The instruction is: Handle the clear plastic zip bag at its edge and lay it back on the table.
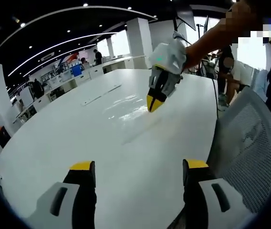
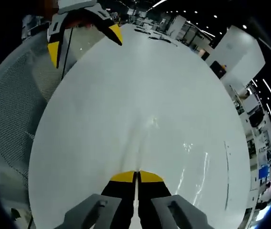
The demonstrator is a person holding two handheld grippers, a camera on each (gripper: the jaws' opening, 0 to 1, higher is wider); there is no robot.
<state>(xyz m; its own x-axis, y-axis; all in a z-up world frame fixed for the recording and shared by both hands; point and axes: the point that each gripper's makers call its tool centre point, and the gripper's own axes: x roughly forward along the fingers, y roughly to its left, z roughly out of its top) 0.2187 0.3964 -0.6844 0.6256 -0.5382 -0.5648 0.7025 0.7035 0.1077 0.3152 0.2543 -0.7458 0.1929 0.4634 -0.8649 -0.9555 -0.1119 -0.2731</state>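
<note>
Zip bag (image 2: 168, 143) pinched in right gripper (image 2: 137, 174)

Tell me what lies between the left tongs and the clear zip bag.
Nothing: in the left gripper view, the stretch from the open left tongs to the clear zip bag is bare white table.

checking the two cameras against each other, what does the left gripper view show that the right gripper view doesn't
Left gripper view: a person's arm holding the right gripper, and people at distant desks.
Right gripper view: the clear zip bag creasing up from that gripper's shut jaws, close up.
Both: the white table, the mesh chair, the open left gripper and the shut right one.
</note>
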